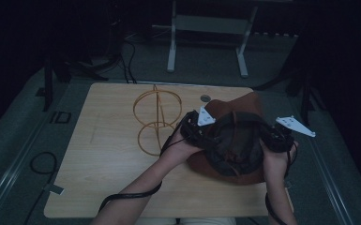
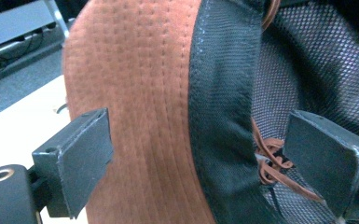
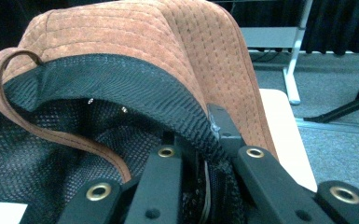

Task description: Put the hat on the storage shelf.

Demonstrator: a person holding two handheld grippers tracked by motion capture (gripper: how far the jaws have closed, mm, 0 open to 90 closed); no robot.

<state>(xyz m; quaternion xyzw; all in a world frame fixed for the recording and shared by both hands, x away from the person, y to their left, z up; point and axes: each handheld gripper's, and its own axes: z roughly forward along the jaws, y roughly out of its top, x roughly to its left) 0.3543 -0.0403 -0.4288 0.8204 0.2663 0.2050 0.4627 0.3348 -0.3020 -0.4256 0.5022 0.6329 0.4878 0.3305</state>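
A brown suede hat (image 1: 234, 140) with black mesh lining is held mouth-up over the right part of the wooden table (image 1: 103, 159). My right gripper (image 1: 269, 138) is at its right rim; in the right gripper view its jaws (image 3: 193, 130) are shut on the hat's (image 3: 168, 37) black inner band. My left gripper (image 1: 201, 133) is at the left rim. In the left gripper view it (image 2: 200, 123) stands open, one jaw outside the hat's brown brim (image 2: 144, 93) and one inside against the mesh. A thin brown cord (image 2: 270, 158) lies inside the crown.
A gold wire hat stand (image 1: 155, 119) stands on the table just left of the left gripper. A small round grommet (image 1: 205, 98) sits near the table's far edge. White frame legs (image 1: 171, 47) stand on the floor beyond the table. A cable loop (image 1: 42, 161) lies on the floor at the left.
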